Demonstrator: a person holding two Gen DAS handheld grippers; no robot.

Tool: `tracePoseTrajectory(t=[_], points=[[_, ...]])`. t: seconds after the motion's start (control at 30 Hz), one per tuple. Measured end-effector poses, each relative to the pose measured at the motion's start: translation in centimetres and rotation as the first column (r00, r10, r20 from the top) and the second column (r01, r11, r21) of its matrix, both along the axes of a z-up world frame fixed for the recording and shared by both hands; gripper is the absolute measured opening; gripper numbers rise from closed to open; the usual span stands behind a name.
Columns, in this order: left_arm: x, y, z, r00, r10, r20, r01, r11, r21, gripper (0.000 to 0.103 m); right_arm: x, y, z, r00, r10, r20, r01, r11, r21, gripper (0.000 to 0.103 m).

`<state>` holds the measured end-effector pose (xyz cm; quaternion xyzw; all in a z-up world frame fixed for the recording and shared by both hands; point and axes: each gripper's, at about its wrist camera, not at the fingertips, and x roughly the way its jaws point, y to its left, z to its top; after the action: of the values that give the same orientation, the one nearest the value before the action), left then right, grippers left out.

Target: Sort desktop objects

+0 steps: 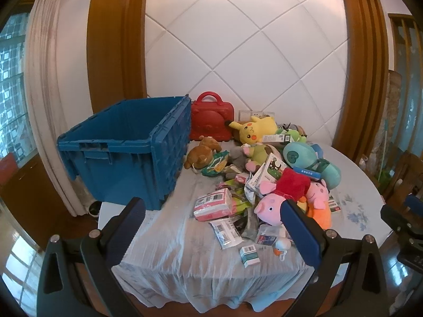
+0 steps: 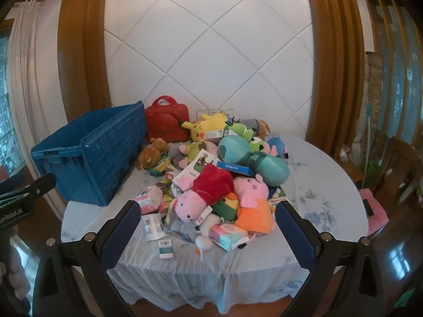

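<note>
Round counter (image 1: pixel 169 237) under a pale cloth fills both views; left gripper (image 1: pixel 211 211) and right gripper (image 2: pixel 207 218) hover at the near edge, jaws wide apart, empty; just beyond, small boxes (image 1: pixel 249 255) and packets, then piled plush toys (image 2: pixel 206 195); blue crate (image 1: pixel 127 153) far left, red case (image 1: pixel 211 121) behind.

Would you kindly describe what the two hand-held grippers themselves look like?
Each hand-held gripper, left and right, has a black angular frame with silver round bolts and two fingers faced with dark blue pads. No cables or sleeves show.
</note>
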<state>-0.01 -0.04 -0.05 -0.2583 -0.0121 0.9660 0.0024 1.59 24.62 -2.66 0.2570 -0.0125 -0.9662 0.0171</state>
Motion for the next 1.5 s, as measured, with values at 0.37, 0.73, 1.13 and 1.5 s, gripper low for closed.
tracePoseTrajectory(t=[0.37, 0.73, 1.13, 1.5], points=[[-0.2, -0.5, -0.2, 1.000, 0.006, 0.009, -0.006, 1.000, -0.026, 0.103, 0.3, 0.7, 1.0, 1.000, 0.004, 0.009, -0.004, 1.000, 0.004, 0.103], [-0.1, -0.6, -0.7, 0.999, 0.025, 0.019, -0.025, 0.999, -0.027, 0.103, 0.2, 1.7, 2.2, 1.000, 0.012, 0.022, -0.012, 1.000, -0.001, 0.103], [-0.2, -0.8, -0.8, 0.999, 0.033, 0.026, -0.033, 0.999, -0.024, 0.103, 0.3, 0.4, 0.8, 1.000, 0.006, 0.013, -0.006, 1.000, 0.006, 0.103], [0.0, -0.4, -1.0, 0.999, 0.031, 0.025, -0.031, 0.999, -0.019, 0.103, 0.0, 0.6, 0.8, 1.000, 0.012, 0.013, -0.012, 1.000, 0.007, 0.103]])
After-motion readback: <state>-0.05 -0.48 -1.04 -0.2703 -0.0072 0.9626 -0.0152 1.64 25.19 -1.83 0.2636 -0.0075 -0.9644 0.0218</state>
